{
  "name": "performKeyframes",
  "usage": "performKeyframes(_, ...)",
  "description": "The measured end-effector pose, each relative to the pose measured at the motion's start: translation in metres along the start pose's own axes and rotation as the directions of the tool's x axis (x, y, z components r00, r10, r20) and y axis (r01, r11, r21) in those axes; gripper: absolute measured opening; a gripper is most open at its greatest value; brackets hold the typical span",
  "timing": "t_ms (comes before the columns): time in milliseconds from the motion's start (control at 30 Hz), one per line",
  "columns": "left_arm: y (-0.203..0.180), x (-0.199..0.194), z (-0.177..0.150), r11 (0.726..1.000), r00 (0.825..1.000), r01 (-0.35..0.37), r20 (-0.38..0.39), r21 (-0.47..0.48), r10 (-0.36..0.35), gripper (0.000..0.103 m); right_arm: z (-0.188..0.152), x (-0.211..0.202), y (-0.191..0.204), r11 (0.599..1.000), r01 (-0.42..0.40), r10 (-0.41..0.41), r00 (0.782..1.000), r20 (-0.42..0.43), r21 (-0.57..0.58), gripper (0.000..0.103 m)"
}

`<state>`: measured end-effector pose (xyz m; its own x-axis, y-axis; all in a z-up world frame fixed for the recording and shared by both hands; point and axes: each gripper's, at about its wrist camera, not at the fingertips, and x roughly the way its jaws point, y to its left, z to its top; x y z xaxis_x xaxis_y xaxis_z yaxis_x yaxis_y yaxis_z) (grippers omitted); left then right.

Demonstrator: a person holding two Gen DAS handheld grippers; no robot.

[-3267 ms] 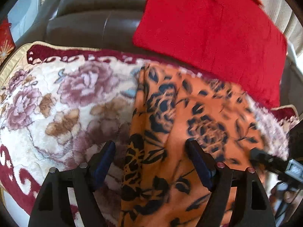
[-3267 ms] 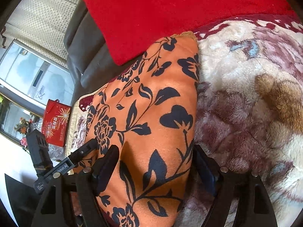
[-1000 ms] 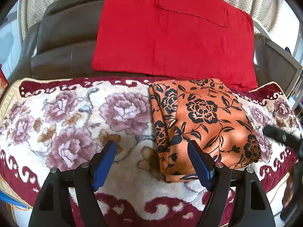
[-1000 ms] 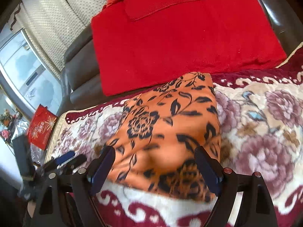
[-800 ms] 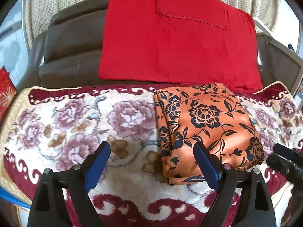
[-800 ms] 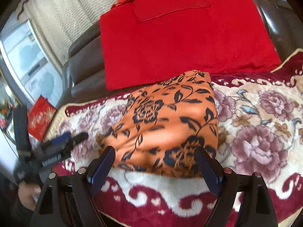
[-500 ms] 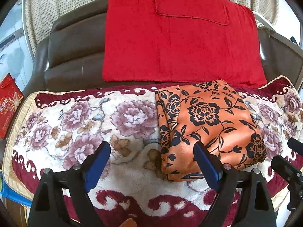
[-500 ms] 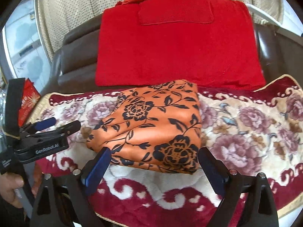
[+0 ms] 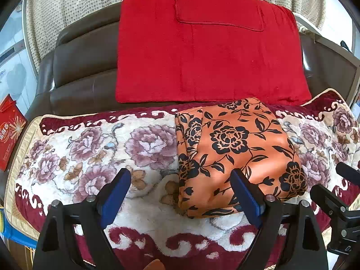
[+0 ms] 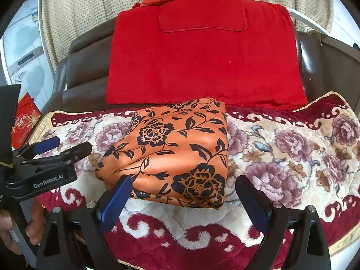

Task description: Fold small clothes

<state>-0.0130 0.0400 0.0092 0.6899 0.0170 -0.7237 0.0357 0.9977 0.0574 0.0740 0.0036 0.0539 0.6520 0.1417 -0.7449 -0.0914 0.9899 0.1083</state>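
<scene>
An orange garment with a black flower print (image 9: 236, 155) lies folded into a thick rectangle on the floral seat cover (image 9: 94, 148); it also shows in the right wrist view (image 10: 180, 150). My left gripper (image 9: 180, 182) is open and empty, held back from the garment's near edge. My right gripper (image 10: 183, 190) is open and empty, also short of the garment. The left gripper shows at the left of the right wrist view (image 10: 58, 148). The right gripper's fingers (image 9: 326, 195) show at the right edge of the left wrist view.
A red towel (image 9: 207, 56) hangs over the dark leather sofa back (image 9: 78, 72). A red gift bag (image 9: 9, 132) stands left of the sofa. A beige dotted curtain (image 10: 78, 11) hangs behind. The seat cover's dark red front border (image 10: 202, 243) lies just under the grippers.
Both grippers have pulled back from the folded garment, which stays on the seat cover. The right wrist view has swung to face the sofa squarely.
</scene>
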Motion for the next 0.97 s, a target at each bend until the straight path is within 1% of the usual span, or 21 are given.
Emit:
performKeyframes(100, -0.005, 0.001, 0.002, 0.999, 0.999, -0.039, -0.001, 0.02, 0.039, 0.093, 0.002, 0.0, -0.001, 1.0, 0.002, -0.002, 1.0, 0.002, -0.002, 0.095)
performKeyframes(300, -0.006, 0.002, 0.004, 0.999, 0.999, -0.043, 0.015, 0.015, 0.042, 0.093, 0.005, 0.003, 0.0, 1.0, 0.009, -0.009, 1.0, -0.003, -0.01, 0.095)
performKeyframes(667, -0.008, 0.009, 0.008, 1.0, 1.0, -0.007, 0.001, -0.016, 0.007, 0.093, 0.005, 0.011, 0.0, 1.0, 0.007, -0.006, 1.0, -0.027, 0.01, 0.095)
performKeyframes(800, -0.006, 0.013, 0.01, 0.999, 1.0, 0.015, 0.0, -0.045, -0.015, 0.093, 0.005, 0.014, 0.0, 1.0, 0.006, -0.006, 0.999, -0.032, 0.015, 0.095)
performKeyframes(867, -0.005, 0.012, 0.011, 0.998, 0.999, 0.021, 0.027, -0.055, -0.019, 0.093, 0.006, 0.016, 0.0, 1.0, 0.006, -0.005, 0.999, -0.035, 0.014, 0.095)
performKeyframes(933, -0.006, 0.011, 0.014, 0.999, 0.998, 0.015, 0.055, -0.044, -0.013, 0.093, 0.008, 0.02, -0.001, 1.0, 0.005, -0.004, 0.999, -0.04, 0.013, 0.095)
performKeyframes(967, -0.007, 0.012, 0.016, 0.999, 0.998, 0.023, 0.059, -0.039, -0.02, 0.093, 0.008, 0.022, -0.002, 1.0, 0.004, -0.004, 0.999, -0.042, 0.016, 0.095)
